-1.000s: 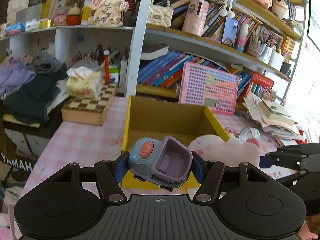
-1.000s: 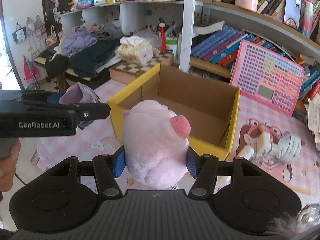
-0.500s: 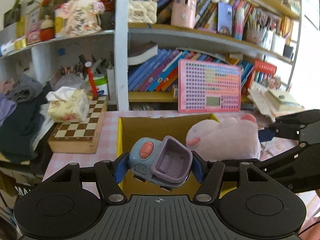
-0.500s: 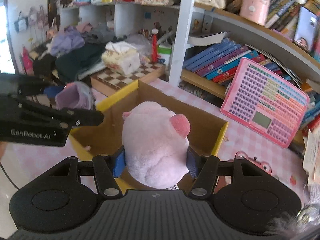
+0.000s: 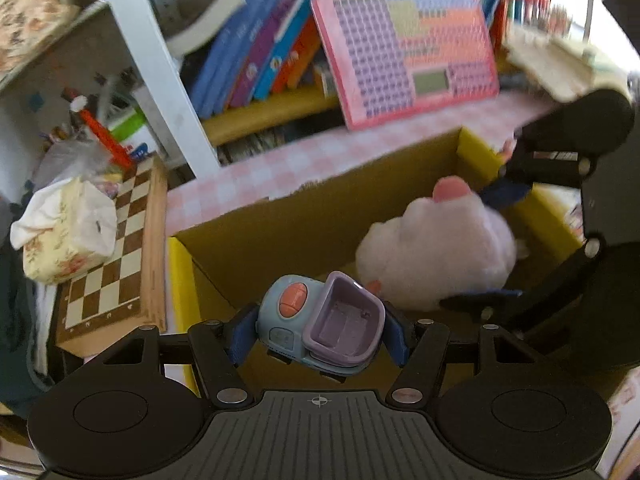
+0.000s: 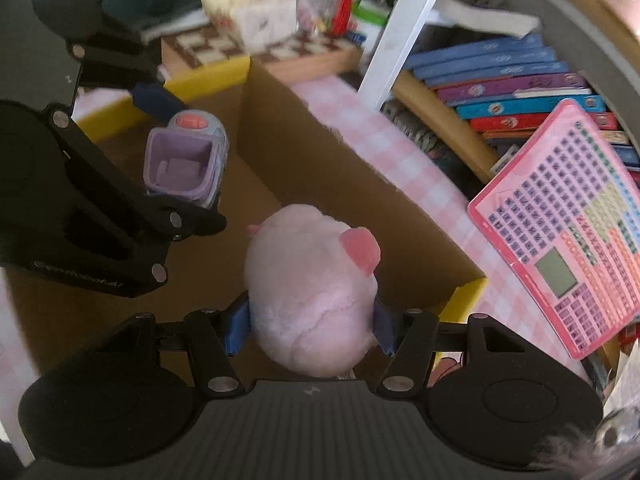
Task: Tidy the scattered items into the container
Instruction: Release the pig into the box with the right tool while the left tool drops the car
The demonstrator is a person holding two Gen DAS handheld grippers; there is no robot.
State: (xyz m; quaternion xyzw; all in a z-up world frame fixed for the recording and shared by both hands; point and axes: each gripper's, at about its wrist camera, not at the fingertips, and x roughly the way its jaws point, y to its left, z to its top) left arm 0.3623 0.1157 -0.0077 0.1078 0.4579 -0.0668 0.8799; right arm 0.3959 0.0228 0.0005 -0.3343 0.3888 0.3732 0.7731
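Left gripper (image 5: 318,330): pinching the toy car (image 5: 320,320), now over the cardboard box (image 5: 320,216), no longer in front of it.
Right gripper (image 6: 312,326): pinching the pink plush (image 6: 310,296), also brought above the box.
Meaning: both items probably ready for release inside.

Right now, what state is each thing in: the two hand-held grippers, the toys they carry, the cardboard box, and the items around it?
Left hand-held gripper: shut on the toy car, over the box.
Right hand-held gripper: shut on the plush pig, over the box.
Toy car: held, not released.
Plush pig: held, snout up.
Cardboard box: open-topped, floor bare where visible.
Pink keyboard toy: leaning against the books.
Tissue pack: lying on the chessboard.
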